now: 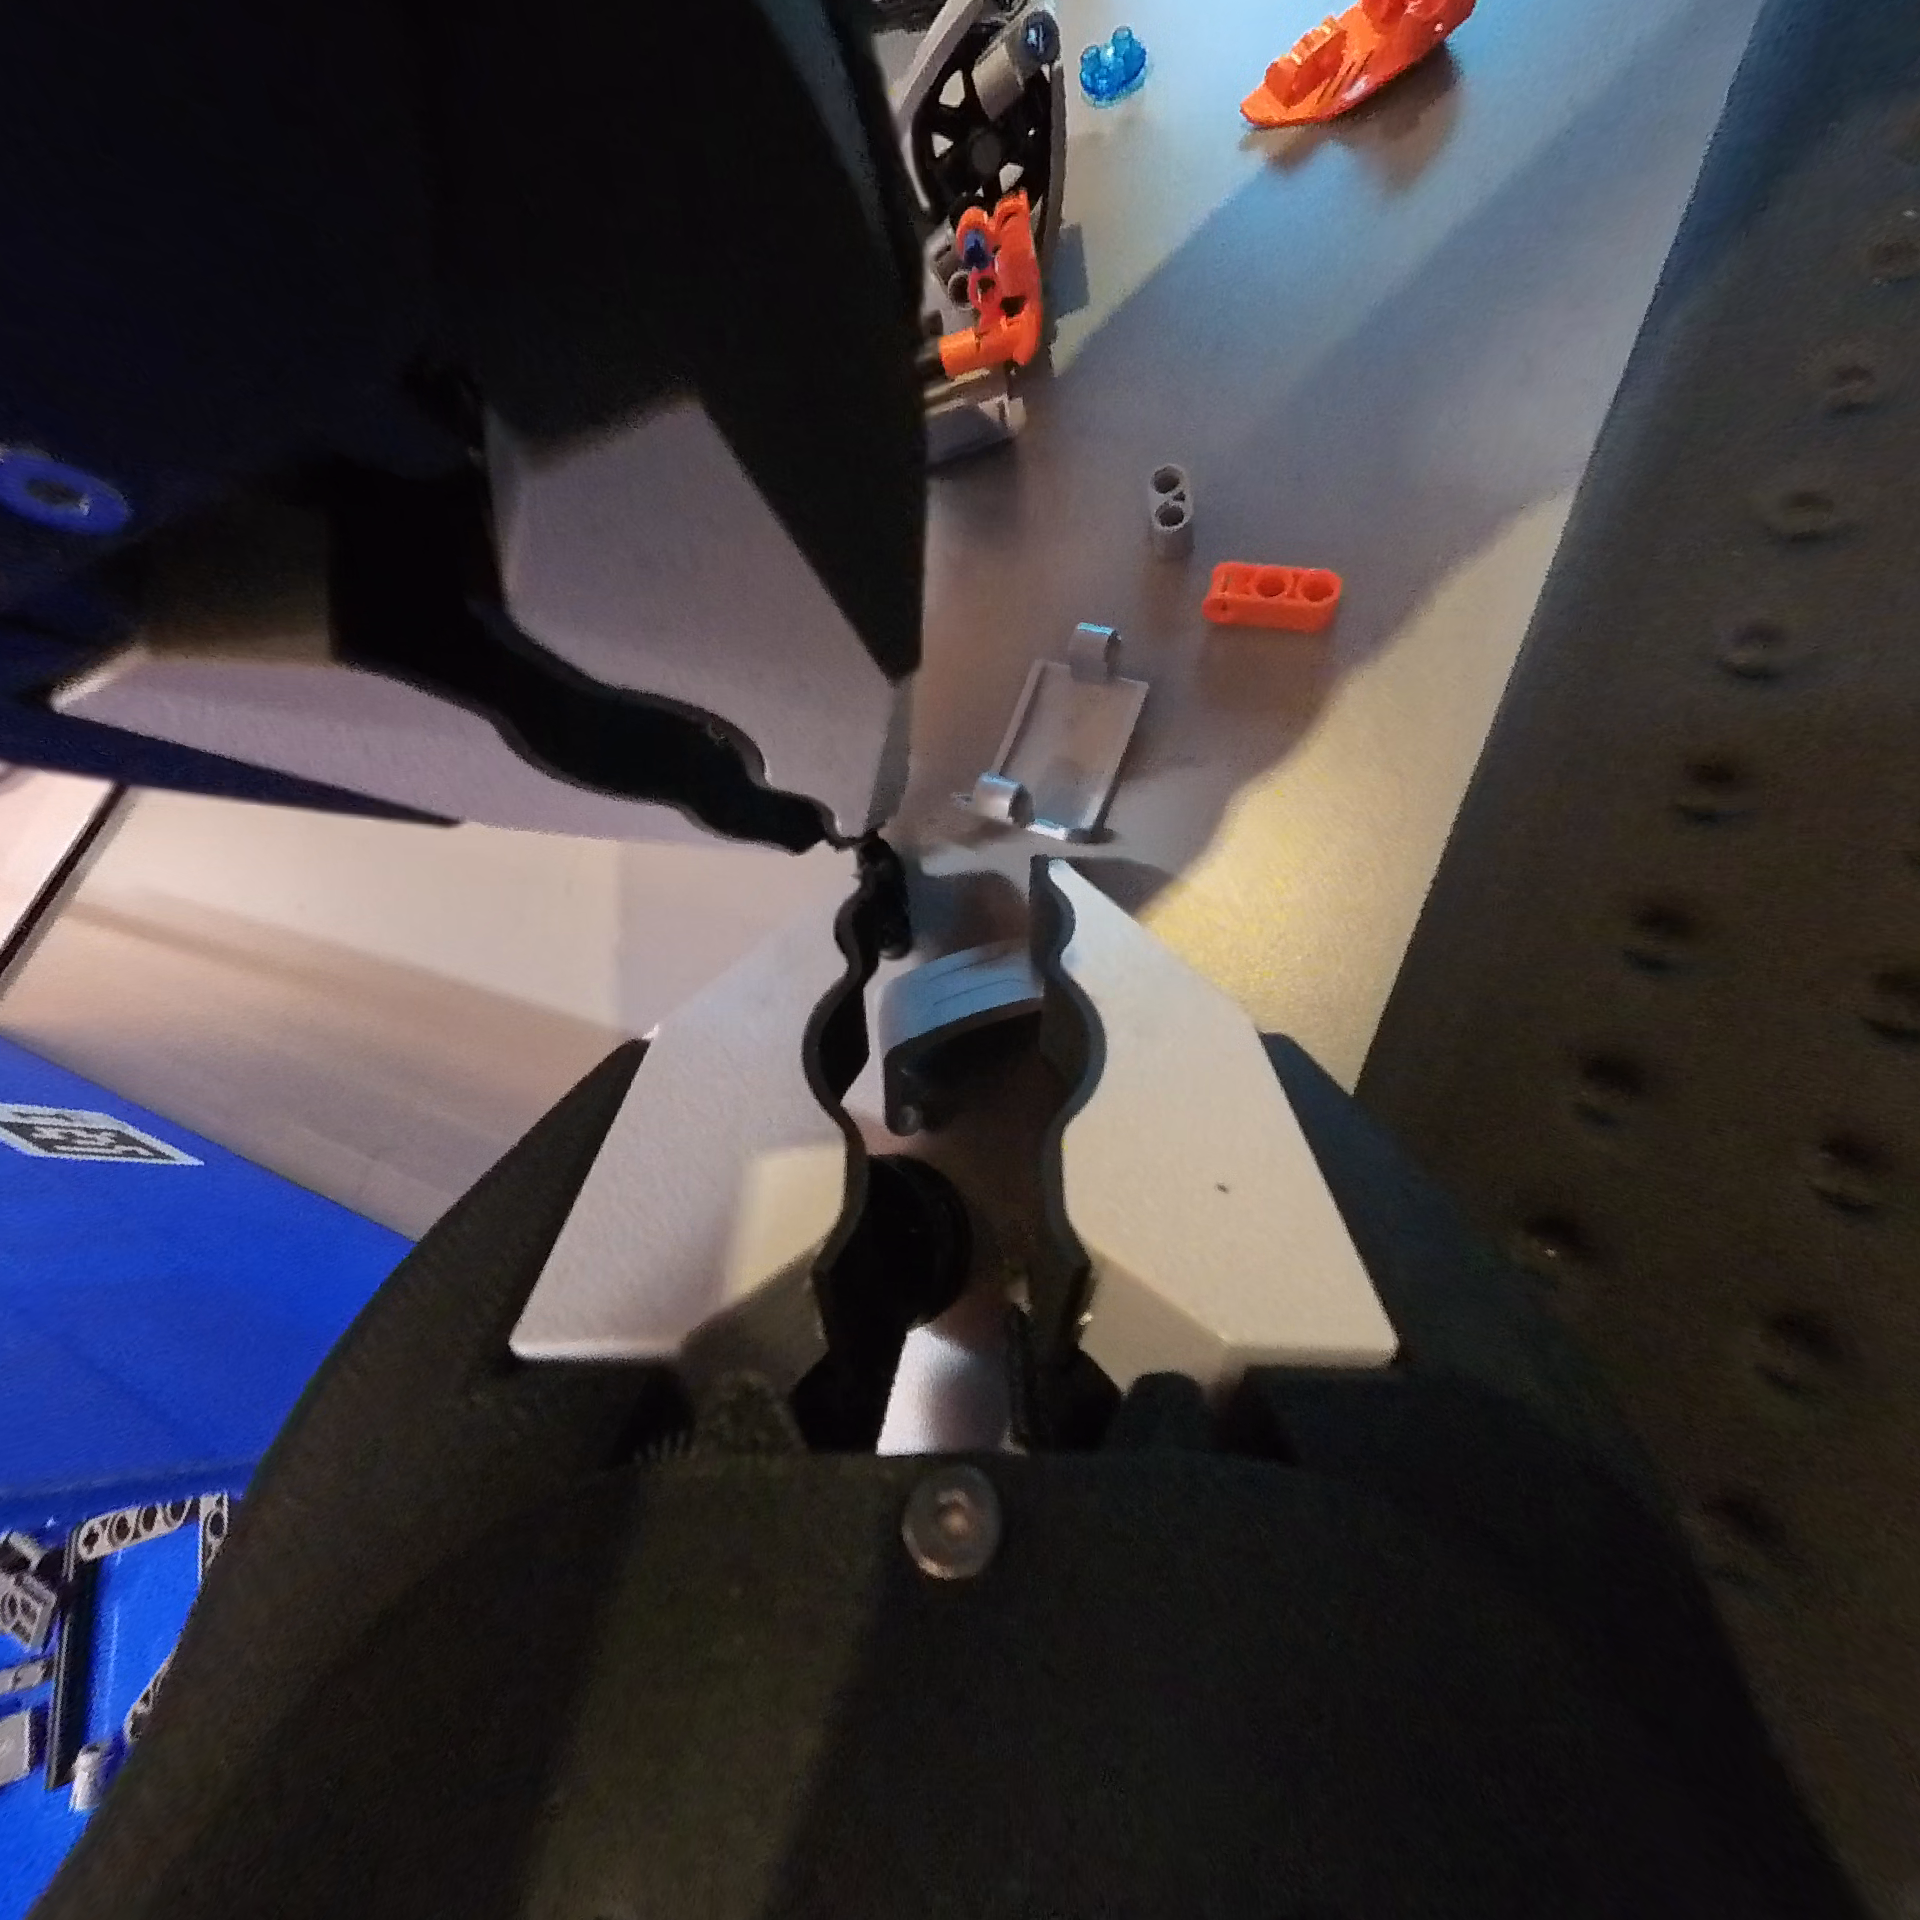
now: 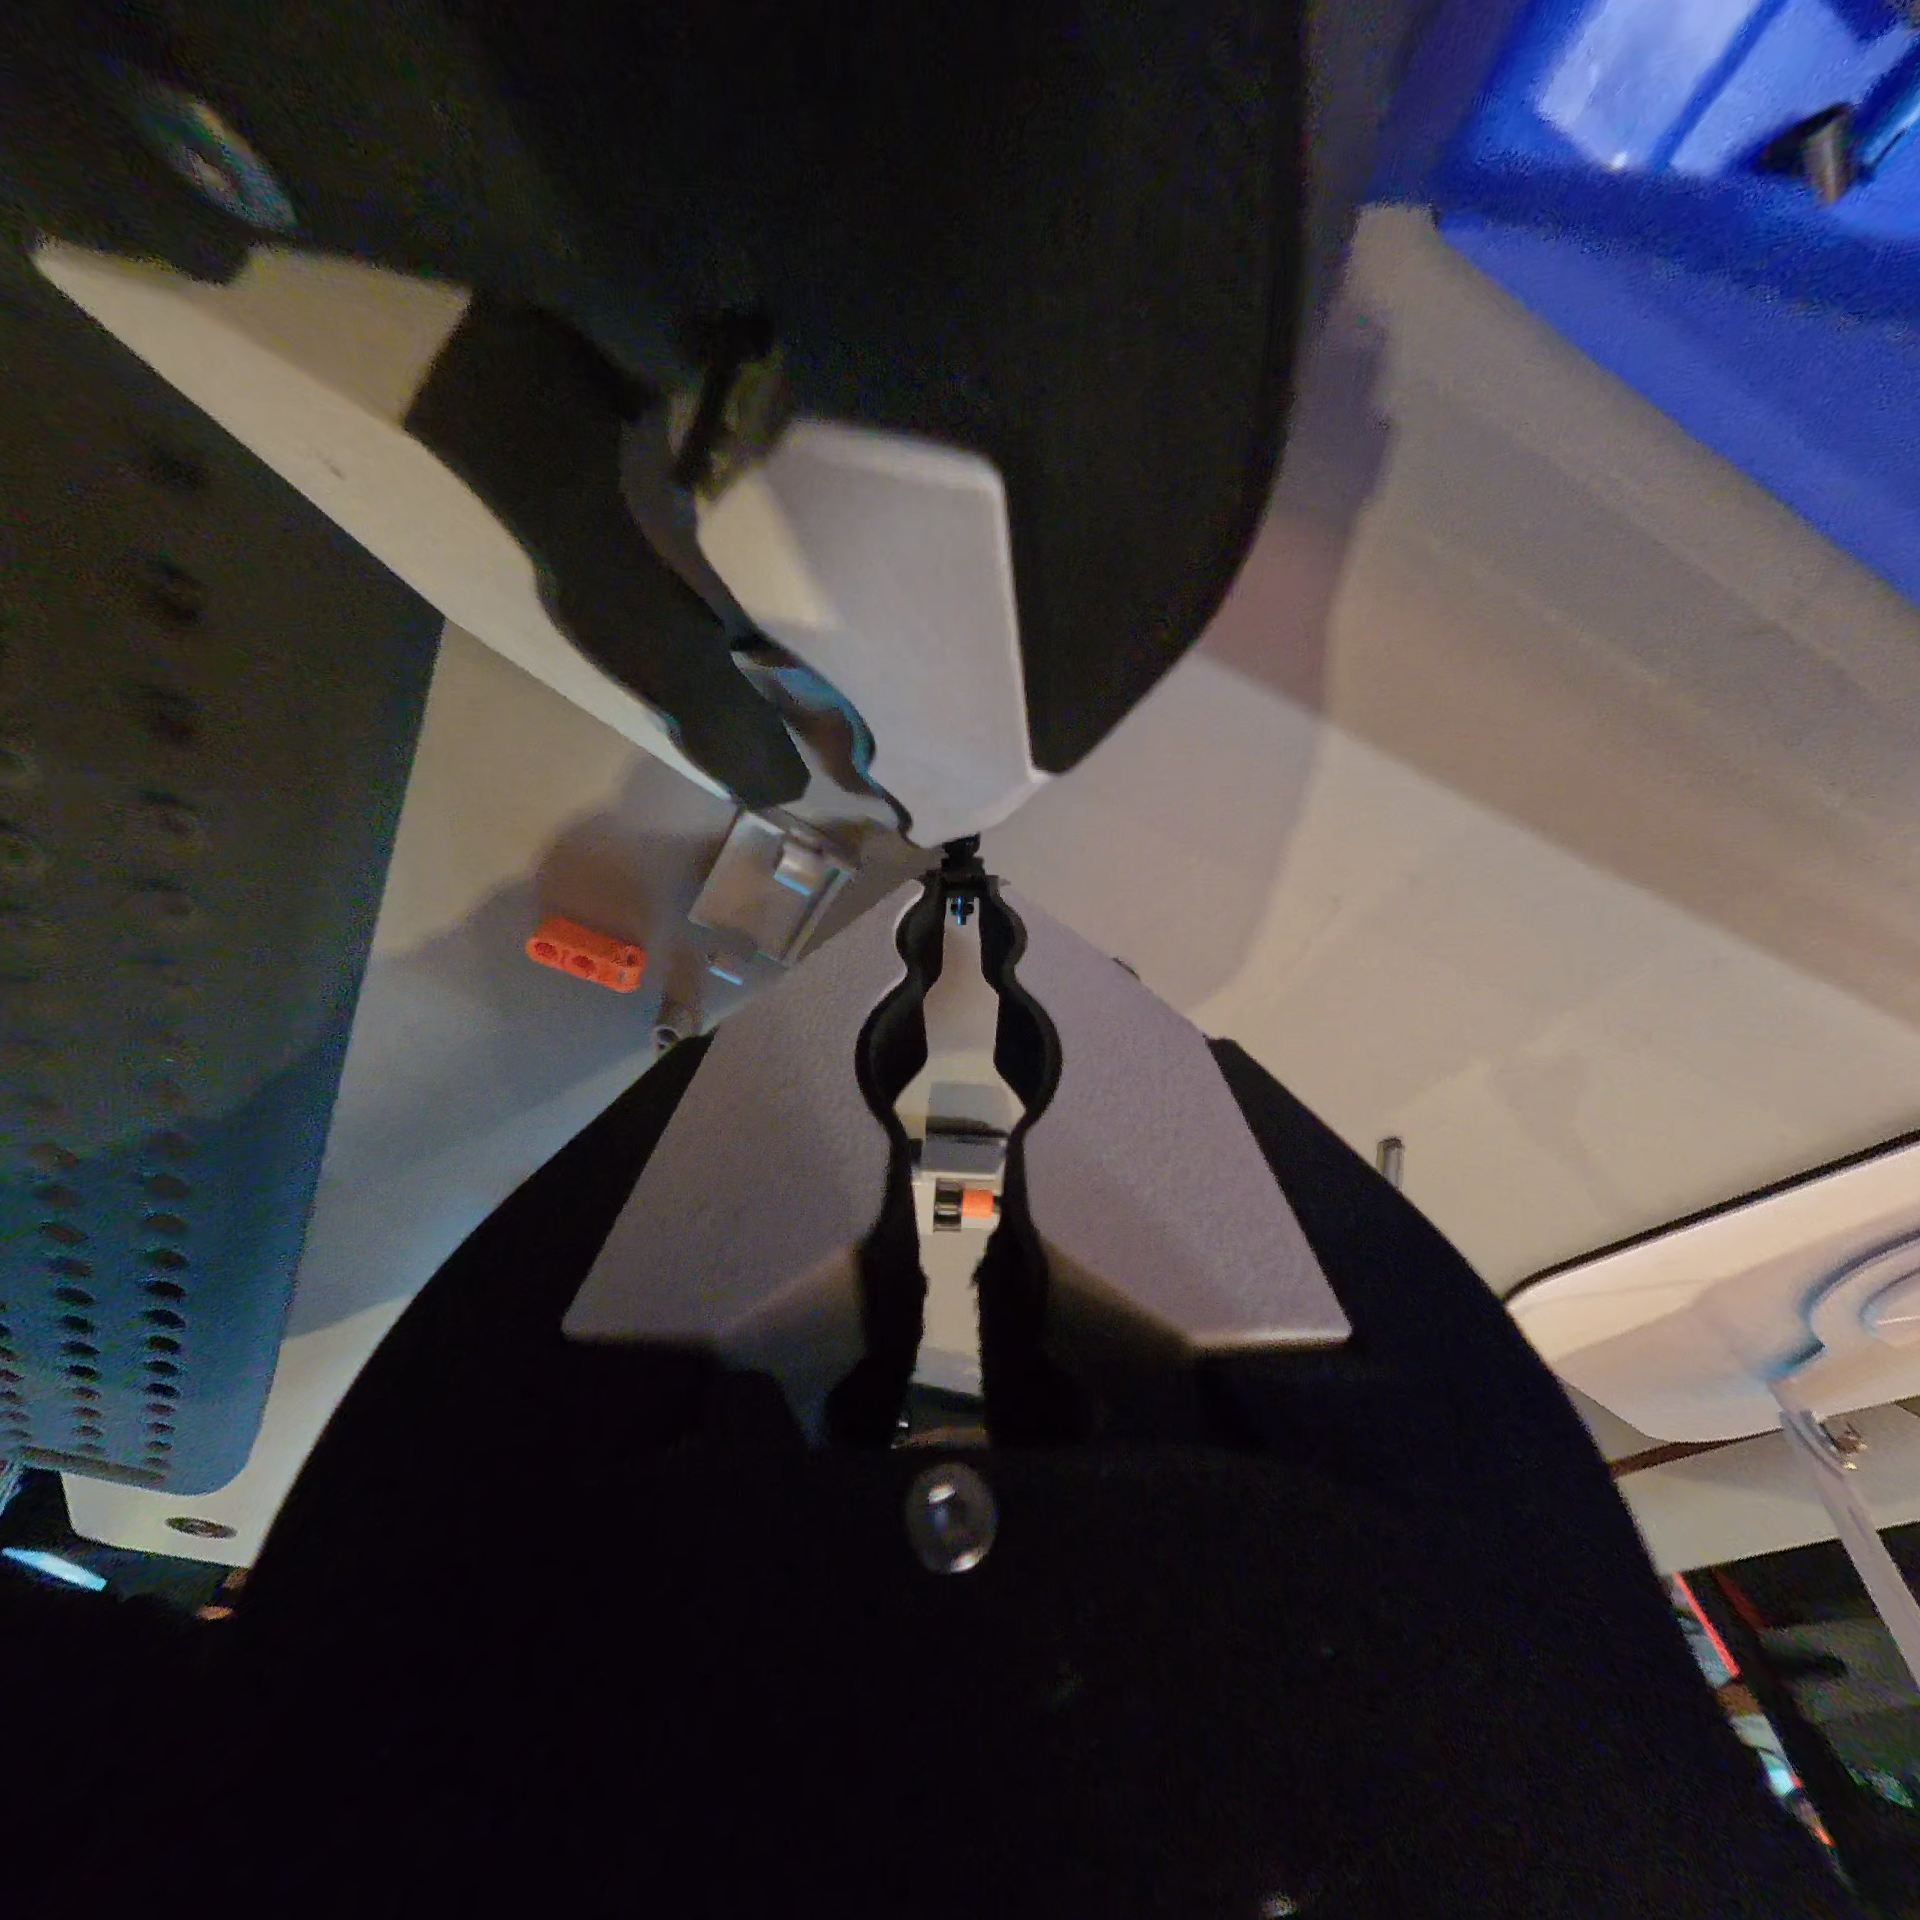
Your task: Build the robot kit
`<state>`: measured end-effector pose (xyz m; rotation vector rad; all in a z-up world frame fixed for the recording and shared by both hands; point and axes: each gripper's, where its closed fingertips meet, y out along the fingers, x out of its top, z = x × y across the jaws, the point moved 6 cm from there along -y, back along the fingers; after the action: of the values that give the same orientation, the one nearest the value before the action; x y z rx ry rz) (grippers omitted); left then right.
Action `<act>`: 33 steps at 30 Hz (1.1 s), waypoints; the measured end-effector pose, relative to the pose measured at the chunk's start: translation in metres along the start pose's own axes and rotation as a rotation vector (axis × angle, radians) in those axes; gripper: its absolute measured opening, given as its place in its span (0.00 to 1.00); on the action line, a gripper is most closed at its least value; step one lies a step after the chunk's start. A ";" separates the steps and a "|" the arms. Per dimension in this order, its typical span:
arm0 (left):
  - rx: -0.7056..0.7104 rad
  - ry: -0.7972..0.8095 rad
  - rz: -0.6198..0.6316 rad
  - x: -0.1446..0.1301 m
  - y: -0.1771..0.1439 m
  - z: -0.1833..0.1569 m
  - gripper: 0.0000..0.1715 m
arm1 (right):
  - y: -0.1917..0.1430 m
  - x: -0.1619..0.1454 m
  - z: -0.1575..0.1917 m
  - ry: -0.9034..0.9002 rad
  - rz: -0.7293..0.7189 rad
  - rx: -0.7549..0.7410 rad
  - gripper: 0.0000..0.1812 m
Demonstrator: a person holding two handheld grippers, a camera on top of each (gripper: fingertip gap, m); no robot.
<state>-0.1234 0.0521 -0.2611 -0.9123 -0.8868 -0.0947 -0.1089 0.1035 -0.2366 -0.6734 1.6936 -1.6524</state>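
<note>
1. Left gripper clenched on a grey curved panel piece; piece sits between the wavy black pads, near the right-hand one, with a black round part wedged lower in the same gap.
2. Right gripper pinched on a small black pin with a bluish bit on it; jaws nearly together at the tips, wider further back.
3. Tip to tip: right gripper comes in from upper left in the left wrist view and meets the left tips at the pin. Almost no gap between the two tools.
4. Just past the left tips, on the table: flat grey hinged plate, close to the tip edge but apart.
5. Farther out: orange short beam and grey two-hole connector, apart from each other with bare table around.
6. Far end: partly built grey model with black wheel and orange parts, half hidden behind the right gripper; blue translucent round piece; big orange shell piece.
7. Right flank in the left wrist view: dark perforated panel running along the table edge, close to the gripper body.
8. Left flank: blue box below the table edge; same blue at the upper right in the right wrist view.
9. Through the right gripper's gap: grey assembly with an orange bit, too hidden for detail.
</note>
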 end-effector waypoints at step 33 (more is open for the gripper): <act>0.238 0.221 -0.154 0.029 -0.027 0.013 0.14 | -0.042 -0.029 0.009 0.173 -0.433 0.193 0.02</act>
<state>-0.1239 0.0523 -0.2199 -0.5982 -0.7430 -0.2144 -0.0875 0.1168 -0.1917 -0.8662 1.5485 -2.2001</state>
